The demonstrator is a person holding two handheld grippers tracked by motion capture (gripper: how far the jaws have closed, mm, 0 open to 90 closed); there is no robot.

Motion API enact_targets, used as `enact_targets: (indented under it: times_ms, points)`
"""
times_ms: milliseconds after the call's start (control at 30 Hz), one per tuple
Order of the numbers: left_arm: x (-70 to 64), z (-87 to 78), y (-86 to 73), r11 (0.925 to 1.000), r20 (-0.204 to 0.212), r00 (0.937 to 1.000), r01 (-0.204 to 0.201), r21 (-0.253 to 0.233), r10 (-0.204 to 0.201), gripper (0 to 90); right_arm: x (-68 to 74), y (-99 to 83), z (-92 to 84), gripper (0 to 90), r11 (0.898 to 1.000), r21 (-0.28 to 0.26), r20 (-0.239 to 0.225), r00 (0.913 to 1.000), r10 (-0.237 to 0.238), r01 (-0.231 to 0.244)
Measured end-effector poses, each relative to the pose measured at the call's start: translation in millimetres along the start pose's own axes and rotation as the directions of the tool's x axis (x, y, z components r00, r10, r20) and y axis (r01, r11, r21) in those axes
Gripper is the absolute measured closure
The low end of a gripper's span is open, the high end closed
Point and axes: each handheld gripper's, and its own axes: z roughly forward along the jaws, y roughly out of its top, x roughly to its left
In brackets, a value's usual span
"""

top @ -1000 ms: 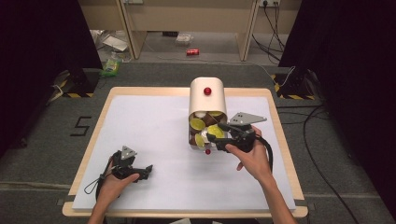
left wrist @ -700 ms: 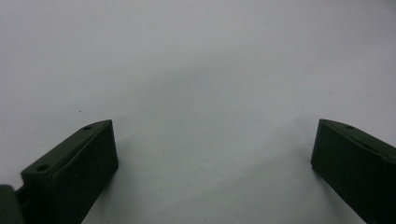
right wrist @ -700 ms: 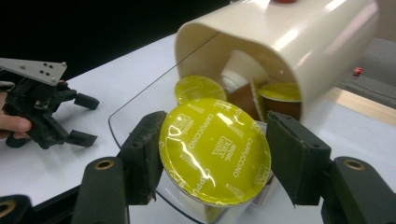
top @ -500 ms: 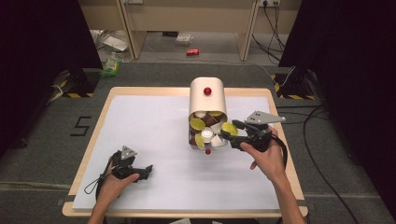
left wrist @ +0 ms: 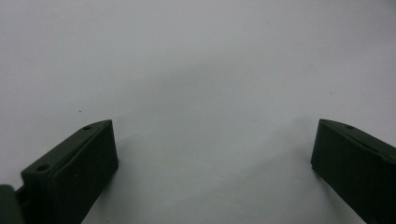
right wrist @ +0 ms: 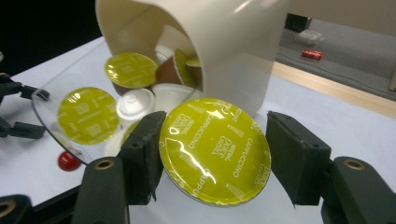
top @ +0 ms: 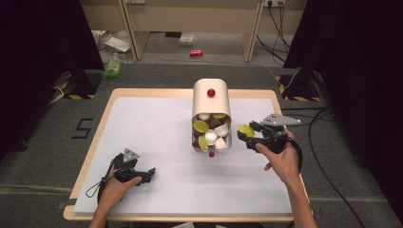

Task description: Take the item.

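1. The cream-coloured bin [top: 211,102] lay on its side near the middle of the white table [top: 157,142], its open mouth facing the person. A small red knob [top: 211,92] sat on its upturned side.
2. Inside the bin was a jumble of coffee capsules [top: 209,133]: a few with yellow-green foil lids, some white ones, some brown. They were piled right up to the mouth, and a clear lid [right wrist: 51,112] lay across the opening, its own little red knob [top: 211,154] resting on the table.
3. The right gripper [top: 248,133] sat just to the right of the bin's mouth, pinching one capsule with a yellow-green lid [right wrist: 215,151] by its rim. That one was out of the bin, held above the table, foil face tilted toward the gripper's camera.
4. The left gripper [top: 145,173] was way off at the near left of the table, well apart from the bin, with its jaws spread wide over bare table and nothing between them.
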Motion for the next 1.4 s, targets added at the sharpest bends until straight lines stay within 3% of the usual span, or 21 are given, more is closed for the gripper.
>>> enact_targets:
  times_ms: [733, 1400]
  points:
    - [0.0, 0.0, 0.0, 1.0000, -0.001, 1.0000, -0.001, 0.000, 0.001, 0.0, -41.7, -39.4, 24.9, 40.2, 0.993, 0.100, 0.099, 0.9933, 0.058, -0.068]
    - [0.0, 0.0, 0.0, 1.0000, -0.001, 1.0000, 0.000, 0.000, 0.000, 0.0, -52.2, -70.1, 57.4, 40.2, 0.972, 0.212, 0.112, 0.9906, 0.078, -0.101]
